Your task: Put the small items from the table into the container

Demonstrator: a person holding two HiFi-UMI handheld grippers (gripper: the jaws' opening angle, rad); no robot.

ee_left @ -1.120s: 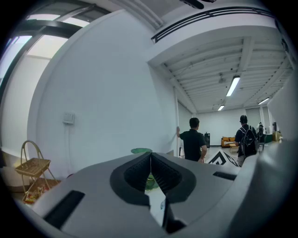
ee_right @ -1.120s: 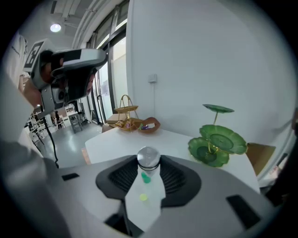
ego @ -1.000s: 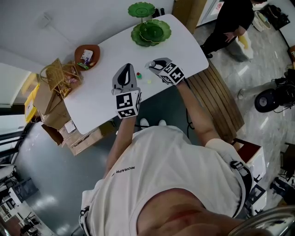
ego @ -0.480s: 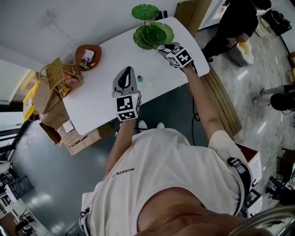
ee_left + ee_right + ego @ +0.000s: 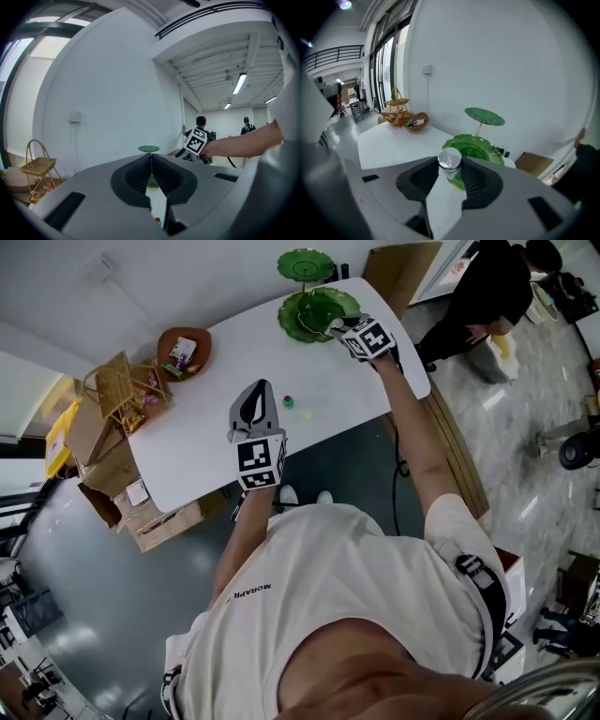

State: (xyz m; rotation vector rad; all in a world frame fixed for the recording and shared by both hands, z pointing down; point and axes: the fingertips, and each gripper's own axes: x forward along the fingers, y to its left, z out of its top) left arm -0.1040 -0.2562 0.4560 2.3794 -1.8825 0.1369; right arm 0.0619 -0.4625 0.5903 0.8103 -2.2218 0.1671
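In the right gripper view my right gripper [image 5: 450, 165] is shut on a small silver-topped piece [image 5: 449, 159], held just in front of the green two-tier dish [image 5: 474, 146]. From the head view the right gripper [image 5: 341, 328] hovers at the rim of the dish's lower plate [image 5: 314, 307]. My left gripper [image 5: 255, 397] floats over the middle of the white table [image 5: 206, 442], its jaws shut with nothing in them. Just past its tips lie a small red-and-green item [image 5: 288, 401] and a pale yellow-green one [image 5: 307, 413]. The left gripper view shows its jaw tips meeting [image 5: 151, 155].
A brown bowl [image 5: 183, 351] with wrapped bits and a wicker basket [image 5: 122, 390] stand at the table's far left. Cardboard boxes [image 5: 103, 465] sit on the floor there. A slatted wooden bench [image 5: 450, 442] runs along the right edge. A person in black [image 5: 473, 287] stands beyond.
My right gripper has travelled from beside the small items at mid-table up and right to the green dish, carrying the silver-topped piece. The left gripper has stayed put.
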